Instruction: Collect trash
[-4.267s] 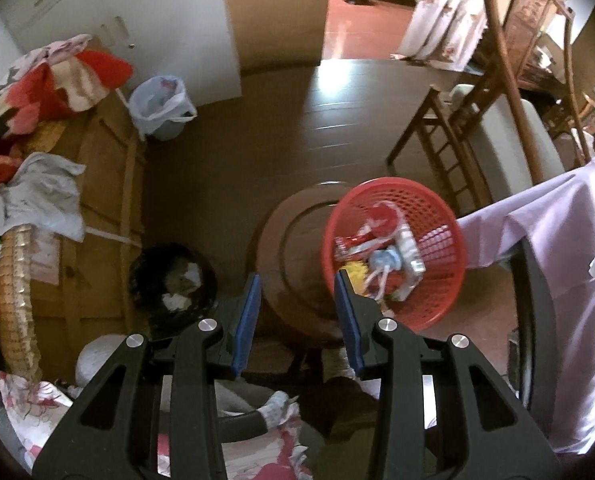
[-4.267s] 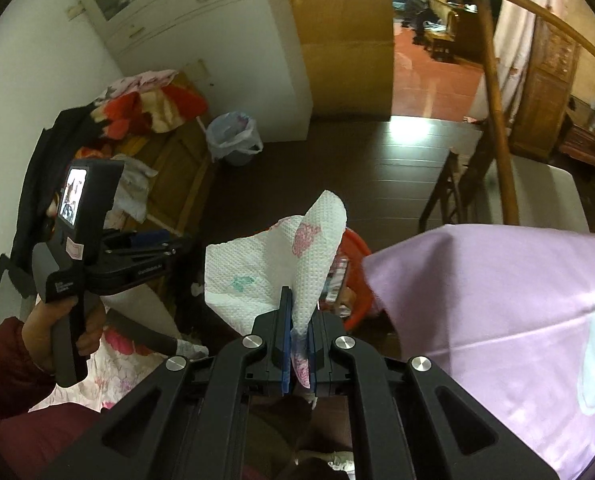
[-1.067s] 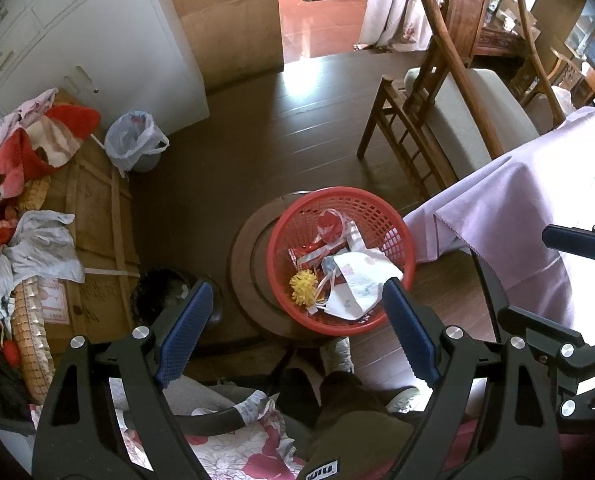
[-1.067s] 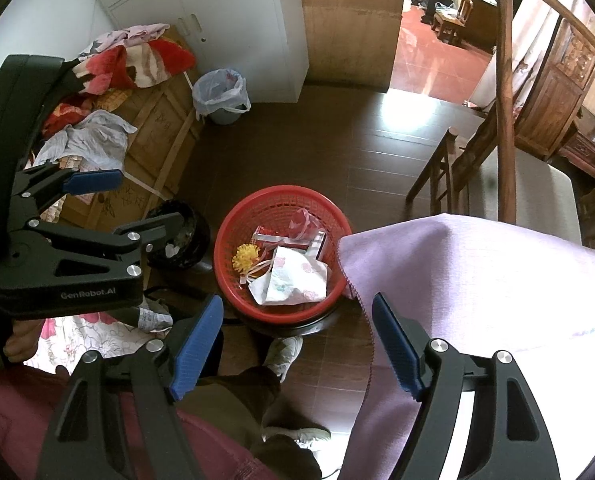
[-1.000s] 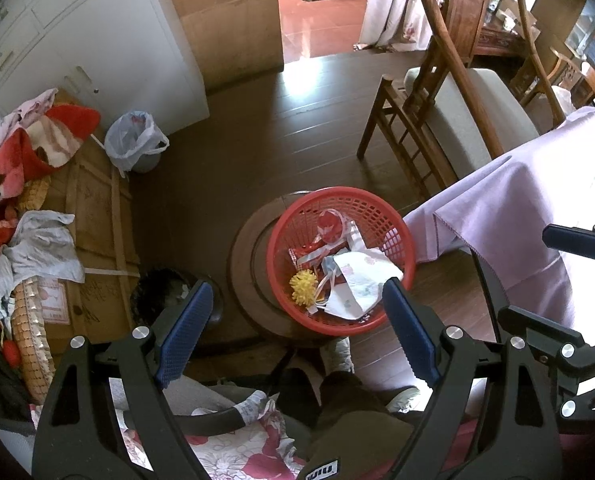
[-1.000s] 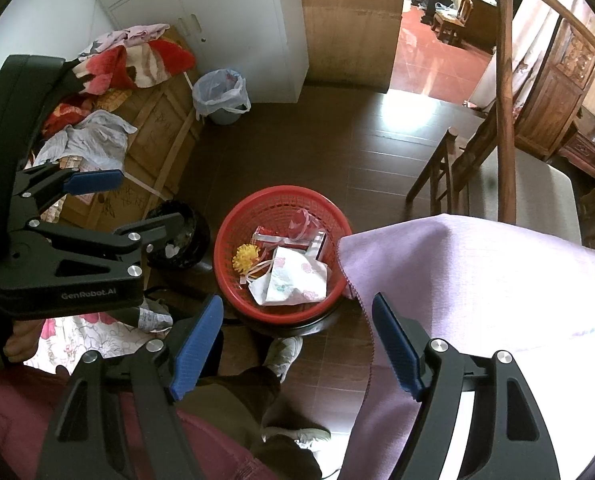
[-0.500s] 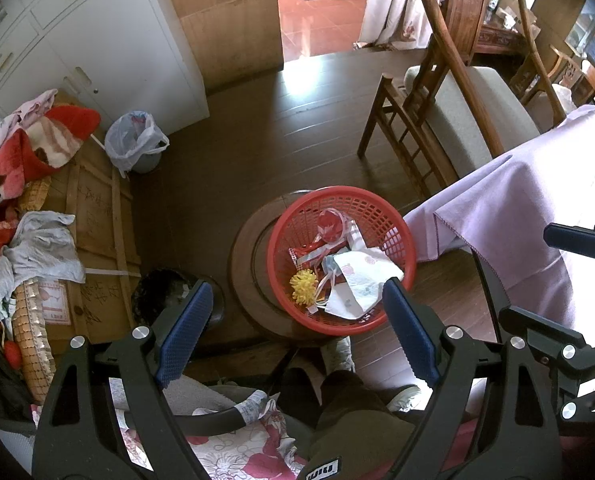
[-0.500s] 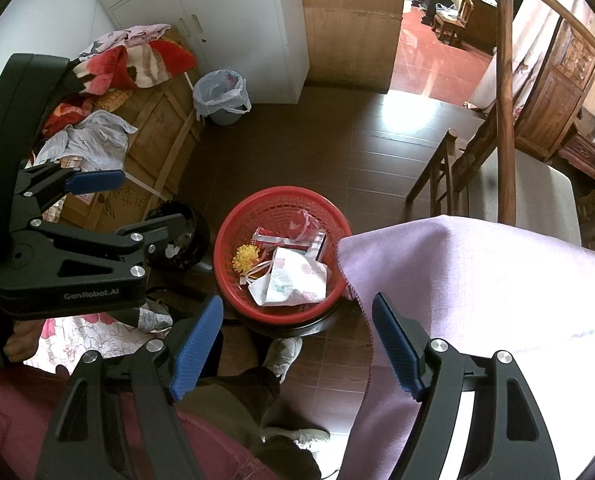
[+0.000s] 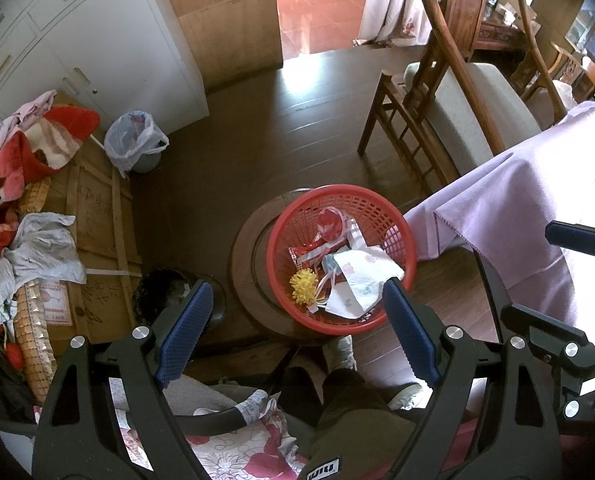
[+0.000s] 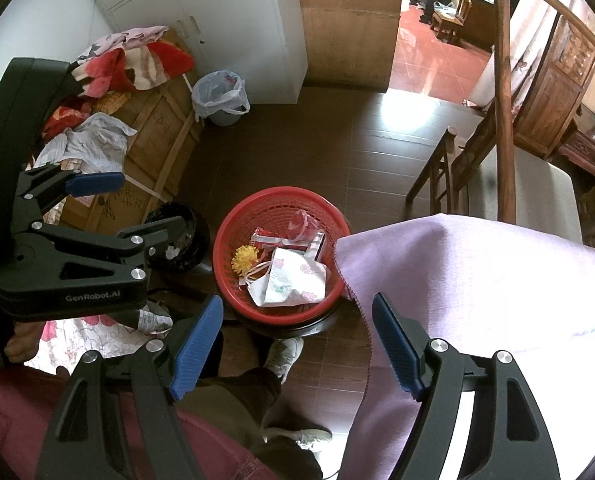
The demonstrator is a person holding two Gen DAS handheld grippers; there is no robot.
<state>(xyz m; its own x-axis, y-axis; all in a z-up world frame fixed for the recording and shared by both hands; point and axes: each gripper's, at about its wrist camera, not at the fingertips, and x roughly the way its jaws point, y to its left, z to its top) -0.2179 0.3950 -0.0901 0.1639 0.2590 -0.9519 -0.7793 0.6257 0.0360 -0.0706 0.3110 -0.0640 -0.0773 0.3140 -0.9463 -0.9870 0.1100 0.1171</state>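
Note:
A red mesh basket (image 9: 393,216) (image 10: 237,220) stands on a round wooden stool (image 9: 245,256) on the floor. It holds a white printed paper towel (image 9: 361,280) (image 10: 293,276), a yellow spiky ball (image 9: 303,286) (image 10: 244,259), red wrappers and a small mask. My left gripper (image 9: 293,328) is open and empty, held high above the basket. My right gripper (image 10: 297,340) is open and empty, also above the basket. The left gripper shows from the side in the right wrist view (image 10: 77,216).
A table with a lilac cloth (image 9: 517,208) (image 10: 477,272) is at the right. A wooden chair (image 9: 437,120) stands behind it. A black bin (image 9: 165,292) and a bin with a white bag (image 9: 135,144) are at the left, by a wooden crate with clothes (image 9: 37,184).
Since 4.3 s ago the right gripper opened and let go of the paper towel, which now lies in the basket. The left gripper opened wide. Nothing moves over the last second.

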